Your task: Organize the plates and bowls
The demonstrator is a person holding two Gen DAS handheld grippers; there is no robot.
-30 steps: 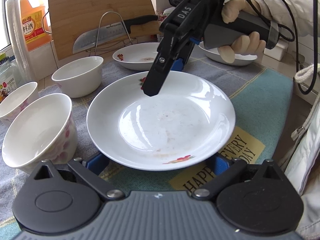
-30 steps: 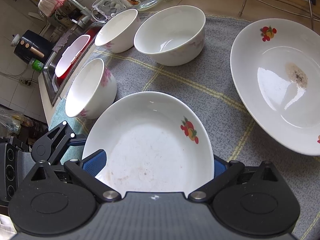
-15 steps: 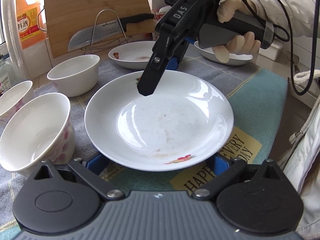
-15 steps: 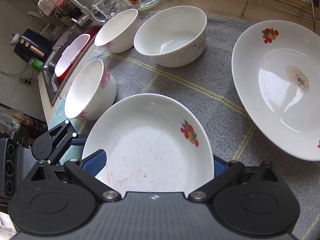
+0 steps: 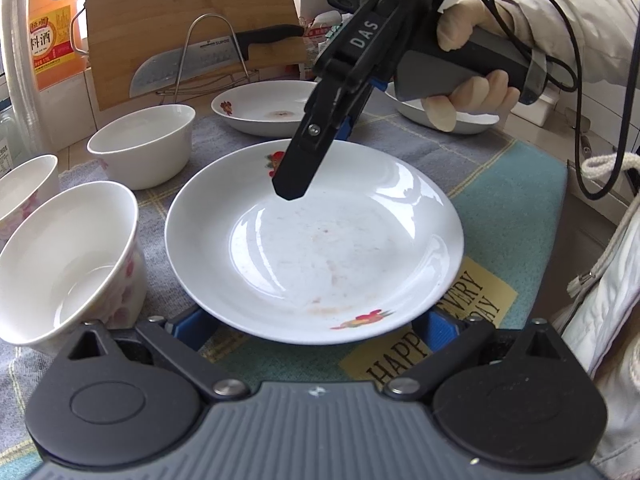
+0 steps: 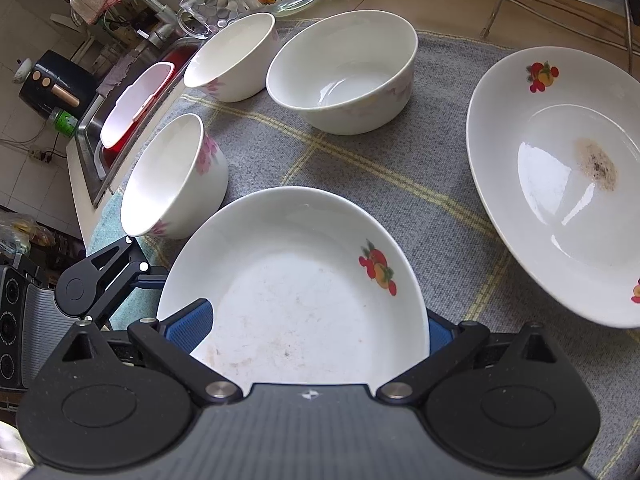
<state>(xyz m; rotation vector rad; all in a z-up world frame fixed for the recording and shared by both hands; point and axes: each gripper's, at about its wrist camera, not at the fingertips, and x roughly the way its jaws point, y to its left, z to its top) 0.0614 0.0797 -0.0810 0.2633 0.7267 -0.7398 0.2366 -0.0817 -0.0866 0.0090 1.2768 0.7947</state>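
A white plate [image 5: 320, 248] with red flower prints and faint smears lies on the checked mat. Its near rim sits between the blue pads of my left gripper [image 5: 314, 326], which is open wide; the plate hides the finger ends. From the far side my right gripper [image 5: 308, 168] slants down over the plate's back rim, held by a gloved hand [image 5: 468, 96]. In the right wrist view the same plate [image 6: 296, 300] fills the gap of the open right gripper [image 6: 314, 324], and the left gripper [image 6: 100, 280] is at its left edge. I cannot tell if any finger touches the plate.
Three white bowls [image 6: 172, 176] [image 6: 340, 72] [image 6: 228, 56] stand left of the plate. A stained plate [image 6: 560, 184] lies to the right, and another dish [image 5: 452, 120] behind the hand. A knife on a wire rack [image 5: 208, 60], a cutting board and a bottle line the back. A sink [image 6: 132, 100] borders the mat.
Both views drift only slightly. The plate keeps its place between both pairs of pads, and neither gripper's opening changes.
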